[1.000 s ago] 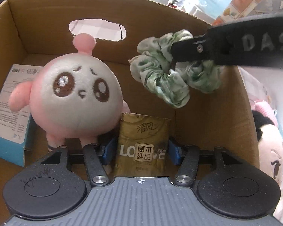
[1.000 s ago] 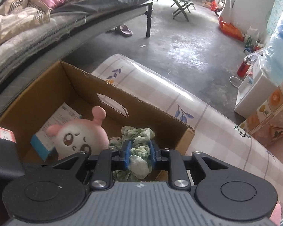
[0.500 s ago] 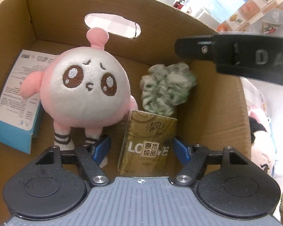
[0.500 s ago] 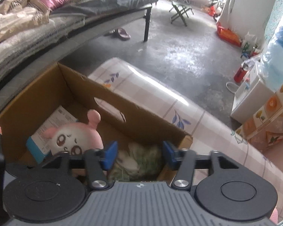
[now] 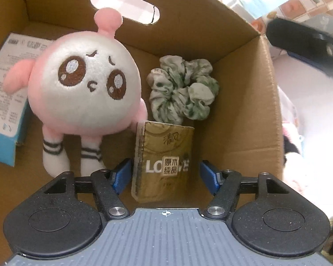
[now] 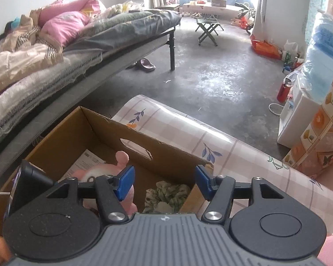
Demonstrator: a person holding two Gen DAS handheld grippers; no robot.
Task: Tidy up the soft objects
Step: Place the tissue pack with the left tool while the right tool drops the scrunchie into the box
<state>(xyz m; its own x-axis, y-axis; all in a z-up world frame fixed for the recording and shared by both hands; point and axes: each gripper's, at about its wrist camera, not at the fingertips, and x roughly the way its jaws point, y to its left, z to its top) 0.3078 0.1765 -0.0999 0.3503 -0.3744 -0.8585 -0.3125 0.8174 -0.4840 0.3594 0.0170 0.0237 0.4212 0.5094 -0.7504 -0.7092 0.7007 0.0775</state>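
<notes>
The corrugated cardboard box fills my left view. At frame centre sits a round, fuzzy pink-and-white plush toy, and right of it a crinkled green-mottled fabric scrunchie lies in the box corner. Below that a glossy gold tissue pack stands between my left jaws, which are closing but not pressing it. My right jaws stand apart, empty; 1 second ago they pinched the scrunchie in mid-air. A flat blue-edged carton lies at left.
</notes>
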